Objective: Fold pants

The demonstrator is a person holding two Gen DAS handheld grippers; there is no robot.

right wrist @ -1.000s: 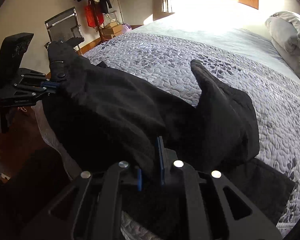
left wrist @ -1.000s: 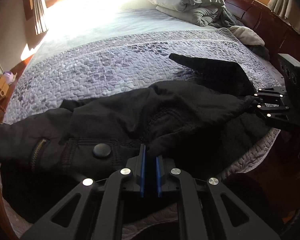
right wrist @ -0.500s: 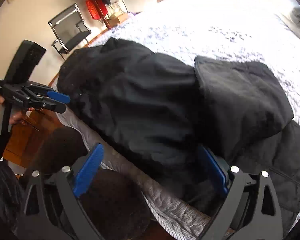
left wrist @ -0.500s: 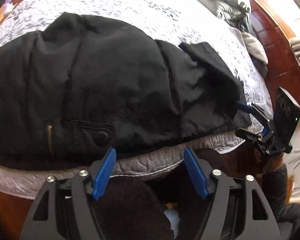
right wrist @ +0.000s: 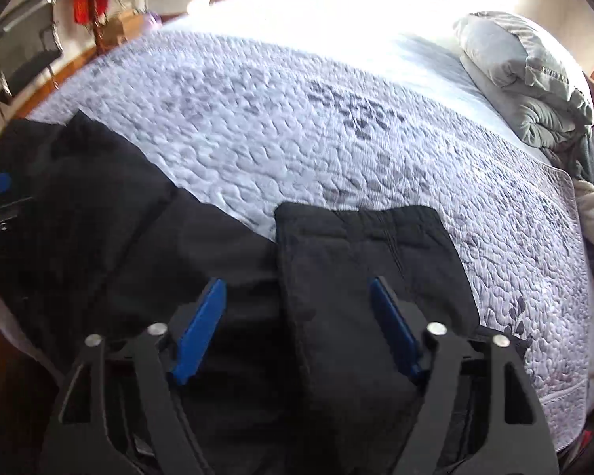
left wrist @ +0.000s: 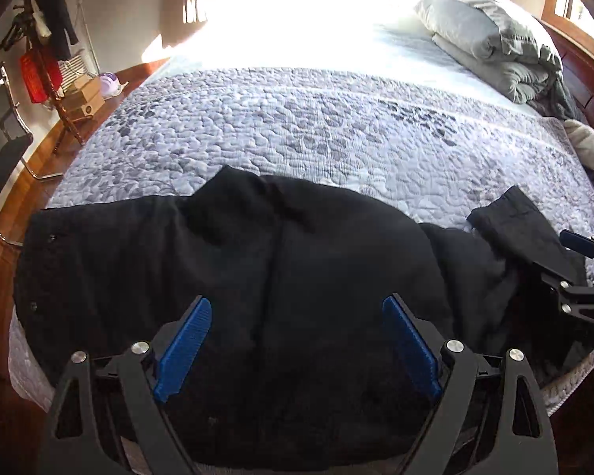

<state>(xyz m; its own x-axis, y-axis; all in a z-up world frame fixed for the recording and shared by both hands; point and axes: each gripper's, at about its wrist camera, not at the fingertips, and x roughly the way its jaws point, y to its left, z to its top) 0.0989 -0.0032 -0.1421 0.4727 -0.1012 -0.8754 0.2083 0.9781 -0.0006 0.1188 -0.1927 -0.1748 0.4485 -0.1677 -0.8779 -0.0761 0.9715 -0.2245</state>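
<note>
Black pants (left wrist: 257,277) lie flat along the near edge of the bed, folded lengthwise. A folded-over leg end (right wrist: 360,261) lies on top at the right; it also shows in the left wrist view (left wrist: 518,225). My left gripper (left wrist: 297,316) is open and empty, hovering over the middle of the pants. My right gripper (right wrist: 297,297) is open and empty over the folded leg end; it shows at the right edge of the left wrist view (left wrist: 578,269).
The bed has a grey patterned quilt (left wrist: 316,134). Grey pillows and a blanket (left wrist: 491,43) are piled at the far right. A chair (left wrist: 0,150) and a clothes rack (left wrist: 39,51) stand on the wooden floor to the left.
One second ago both grippers were shut on the pants and holding them up. They let go, and the pants now lie flat on the bed. Both grippers are open above them.
</note>
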